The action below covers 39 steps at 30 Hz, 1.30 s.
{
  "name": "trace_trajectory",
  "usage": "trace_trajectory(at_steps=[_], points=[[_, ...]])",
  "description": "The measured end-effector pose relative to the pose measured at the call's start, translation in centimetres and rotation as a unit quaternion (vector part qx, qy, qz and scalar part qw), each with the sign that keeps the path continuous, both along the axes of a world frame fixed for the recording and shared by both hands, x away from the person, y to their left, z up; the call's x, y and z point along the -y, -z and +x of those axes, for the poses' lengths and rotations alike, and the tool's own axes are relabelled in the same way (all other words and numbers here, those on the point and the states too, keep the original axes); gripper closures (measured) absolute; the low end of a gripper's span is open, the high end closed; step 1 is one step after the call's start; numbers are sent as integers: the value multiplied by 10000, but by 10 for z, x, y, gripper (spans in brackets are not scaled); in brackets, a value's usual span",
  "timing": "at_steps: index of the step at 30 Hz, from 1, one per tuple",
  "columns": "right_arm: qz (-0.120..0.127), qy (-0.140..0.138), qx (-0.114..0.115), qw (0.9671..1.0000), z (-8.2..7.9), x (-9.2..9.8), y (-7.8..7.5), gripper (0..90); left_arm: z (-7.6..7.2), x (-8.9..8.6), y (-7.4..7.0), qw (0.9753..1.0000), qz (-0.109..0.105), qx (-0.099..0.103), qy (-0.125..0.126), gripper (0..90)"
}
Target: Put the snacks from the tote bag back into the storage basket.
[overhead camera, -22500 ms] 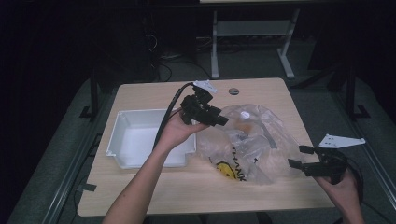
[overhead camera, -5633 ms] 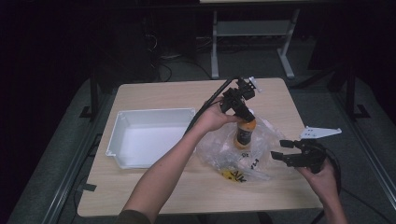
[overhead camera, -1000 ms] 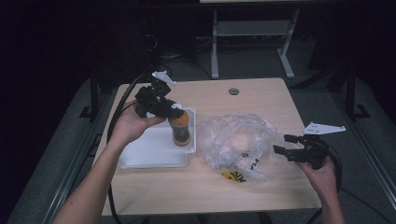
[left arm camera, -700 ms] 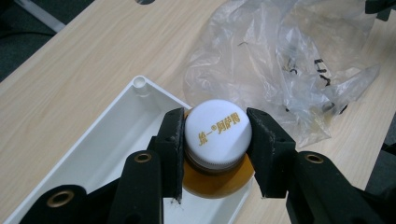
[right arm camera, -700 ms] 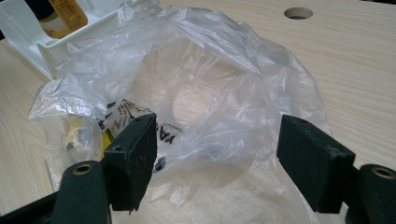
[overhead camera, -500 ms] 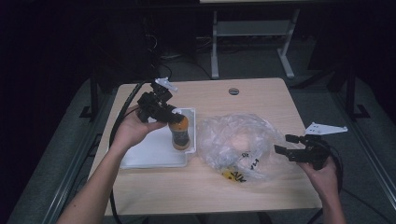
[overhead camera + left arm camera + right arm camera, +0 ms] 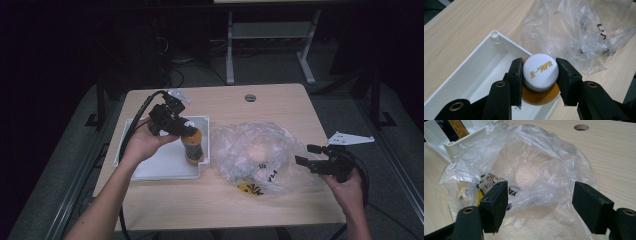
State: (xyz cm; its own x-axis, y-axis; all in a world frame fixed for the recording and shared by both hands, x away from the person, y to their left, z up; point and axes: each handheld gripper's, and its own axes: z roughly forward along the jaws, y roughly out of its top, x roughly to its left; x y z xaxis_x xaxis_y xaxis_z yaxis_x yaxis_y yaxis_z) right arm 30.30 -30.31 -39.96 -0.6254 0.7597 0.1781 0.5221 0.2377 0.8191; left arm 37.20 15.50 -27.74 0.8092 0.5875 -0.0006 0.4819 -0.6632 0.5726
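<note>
The left gripper [image 7: 186,131] has its 2 jaws closed on the white cap of an orange bottle [image 7: 192,146], 1 jaw pressed against each side of the cap, as the left gripper view [image 7: 539,75] shows from straight above. The bottle [image 7: 539,96] stands upright inside the white tray [image 7: 150,170], at the tray's corner nearest the clear plastic bag [image 7: 260,155]; whether its base touches the tray floor cannot be told. Gold lettering runs across the cap. The tray [image 7: 474,72] lies flat on the wooden tabletop [image 7: 225,205], and the bag lies just beside the tray's right wall, crumpled and partly puffed up, with black print and a yellow patch showing through its near edge. The right gripper [image 7: 311,156] is held at the side of the bag farthest from the tray, low over the tabletop, its 2 jaws spread wide apart and gripping nothing. In the right gripper view [image 7: 540,202] the bag [image 7: 531,170] fills the gap between those jaws without either jaw pinching the film, and a corner of the tray [image 7: 456,143] sits beyond the bag. A round hole [image 7: 250,97] in the tabletop lies beyond the bag, well apart from the tray.
</note>
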Motion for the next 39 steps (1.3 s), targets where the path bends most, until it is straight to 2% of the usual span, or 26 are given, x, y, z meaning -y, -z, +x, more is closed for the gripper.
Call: trace_trajectory(at_steps=[3, 21, 39], points=[[5, 2, -6, 10000, 0, -1, 0, 284, 0, 0, 6, 10000, 36, 33, -21, 594], [-13, 13, 59, 10000, -1, 0, -1, 284, 3, 3, 32, 9998, 103, -177, -12, 594], [22, 7, 96, 10000, -4, 0, -4, 285, 4, -1, 33, 9997, 18, -240, 11, 592]])
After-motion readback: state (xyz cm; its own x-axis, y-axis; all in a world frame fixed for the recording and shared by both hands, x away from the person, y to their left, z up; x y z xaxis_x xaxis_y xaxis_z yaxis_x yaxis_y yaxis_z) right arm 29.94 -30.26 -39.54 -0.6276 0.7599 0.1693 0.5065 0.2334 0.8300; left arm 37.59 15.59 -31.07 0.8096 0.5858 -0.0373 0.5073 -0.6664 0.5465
